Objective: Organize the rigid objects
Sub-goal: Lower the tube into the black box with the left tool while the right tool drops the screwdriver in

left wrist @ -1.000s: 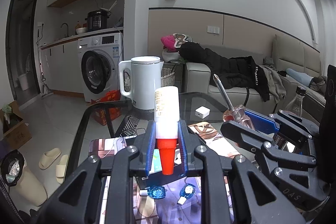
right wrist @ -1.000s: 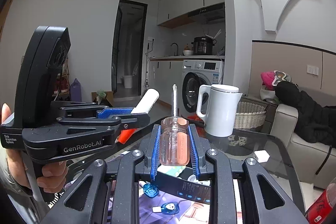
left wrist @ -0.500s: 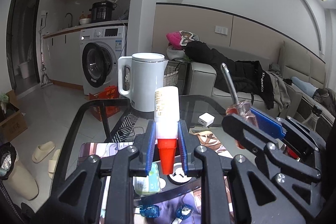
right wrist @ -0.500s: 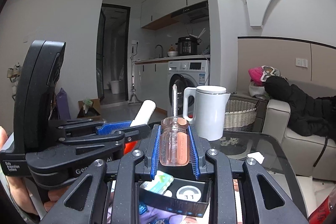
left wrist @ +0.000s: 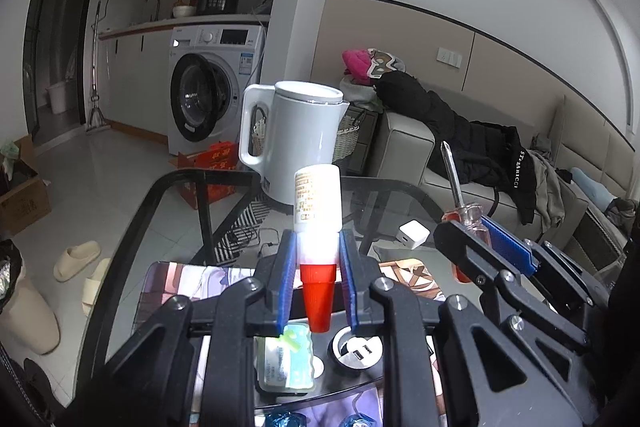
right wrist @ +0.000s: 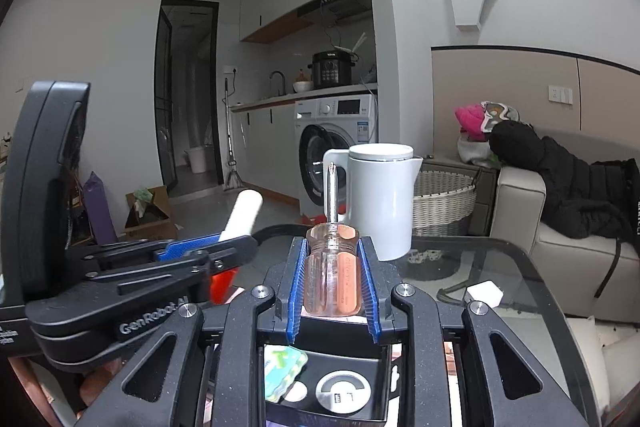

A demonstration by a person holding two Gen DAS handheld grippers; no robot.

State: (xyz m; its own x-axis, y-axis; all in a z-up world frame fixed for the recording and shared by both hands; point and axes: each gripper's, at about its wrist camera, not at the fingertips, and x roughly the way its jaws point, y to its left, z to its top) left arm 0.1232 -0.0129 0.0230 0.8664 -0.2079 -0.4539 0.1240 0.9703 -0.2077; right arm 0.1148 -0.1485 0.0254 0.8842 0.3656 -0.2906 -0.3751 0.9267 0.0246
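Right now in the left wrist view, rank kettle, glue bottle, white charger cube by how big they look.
1. kettle
2. glue bottle, though much nearer the camera, so flattered
3. white charger cube

Side-by-side wrist views, seemingly toward kettle (left wrist: 294,139)

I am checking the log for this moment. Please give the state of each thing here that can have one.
left gripper: shut on white bottle, red cap down
right gripper: shut on screwdriver, tip up
kettle: lid on
washing machine: door closed
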